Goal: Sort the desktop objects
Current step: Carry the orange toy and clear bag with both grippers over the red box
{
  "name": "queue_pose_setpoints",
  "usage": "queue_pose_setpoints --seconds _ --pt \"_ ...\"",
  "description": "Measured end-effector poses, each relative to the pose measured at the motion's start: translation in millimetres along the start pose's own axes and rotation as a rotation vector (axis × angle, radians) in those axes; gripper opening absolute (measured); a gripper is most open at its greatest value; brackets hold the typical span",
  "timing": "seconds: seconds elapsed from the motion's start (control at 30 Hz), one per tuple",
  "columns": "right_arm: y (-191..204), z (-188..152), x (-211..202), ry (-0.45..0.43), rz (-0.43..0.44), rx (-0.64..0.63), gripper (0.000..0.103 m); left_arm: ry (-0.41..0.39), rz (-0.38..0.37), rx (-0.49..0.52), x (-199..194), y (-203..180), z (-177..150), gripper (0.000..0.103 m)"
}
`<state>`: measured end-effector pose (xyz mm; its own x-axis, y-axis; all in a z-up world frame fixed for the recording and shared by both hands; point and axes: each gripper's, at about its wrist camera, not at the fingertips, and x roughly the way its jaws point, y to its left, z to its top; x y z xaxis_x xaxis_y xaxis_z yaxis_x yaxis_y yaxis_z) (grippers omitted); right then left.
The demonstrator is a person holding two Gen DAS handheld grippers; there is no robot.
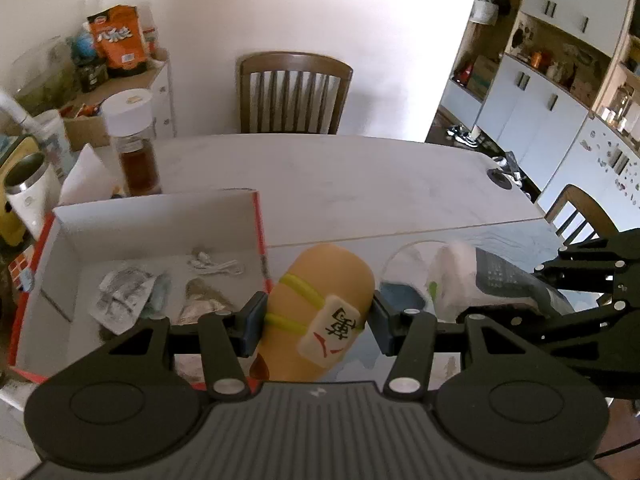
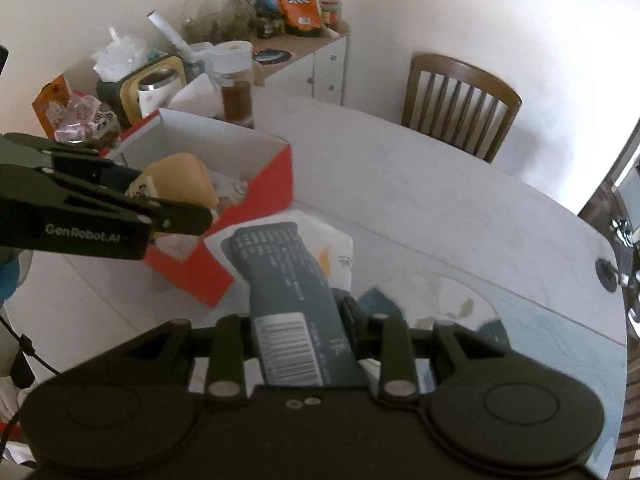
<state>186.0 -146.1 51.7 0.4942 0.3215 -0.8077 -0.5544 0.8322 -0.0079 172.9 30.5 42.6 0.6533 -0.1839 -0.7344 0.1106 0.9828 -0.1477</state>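
**Both grippers loaded, box drop pending**

We are working over a pale table (image 1: 360,184), where a red cardboard box (image 1: 160,216) with white inner walls sits at the left, open on top and already holding a few small wrappers and a white cable. Sorting is midway by our reading: both grippers carry something and nothing is being released yet.

Our right gripper (image 2: 296,320) is closed on a grey-and-white snack packet (image 2: 288,280), barcode toward the camera, held above the table just beside the box's near corner. The packet's far end is blurred, so we cannot tell whether it touches the box.

Our left gripper (image 1: 316,320) has its fingers pressed against both sides of an orange plush toy (image 1: 324,304), which wears yellow straps and a mahjong-tile patch. In the right wrist view the toy hangs over the box's rim.

Next, we judge, the left gripper needs to move further over the box interior, then open; the packet follows.
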Motion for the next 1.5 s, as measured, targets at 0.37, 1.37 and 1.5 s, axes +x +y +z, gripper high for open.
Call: queue_pose_setpoints --seconds 0.37,1.37,1.5 --pt "46.8 25.5 20.1 0.012 0.025 -0.035 0.03 -0.008 0.042 -0.035 -16.0 51.4 -6.8 0.052" --pt "114.6 89.3 109.0 0.105 0.07 -0.068 0.03 0.096 0.152 -0.051 30.7 179.7 16.9 0.052" --pt "117.8 96.5 121.6 0.119 0.067 -0.083 0.03 0.129 0.153 -0.029 49.2 183.4 21.9 0.052"
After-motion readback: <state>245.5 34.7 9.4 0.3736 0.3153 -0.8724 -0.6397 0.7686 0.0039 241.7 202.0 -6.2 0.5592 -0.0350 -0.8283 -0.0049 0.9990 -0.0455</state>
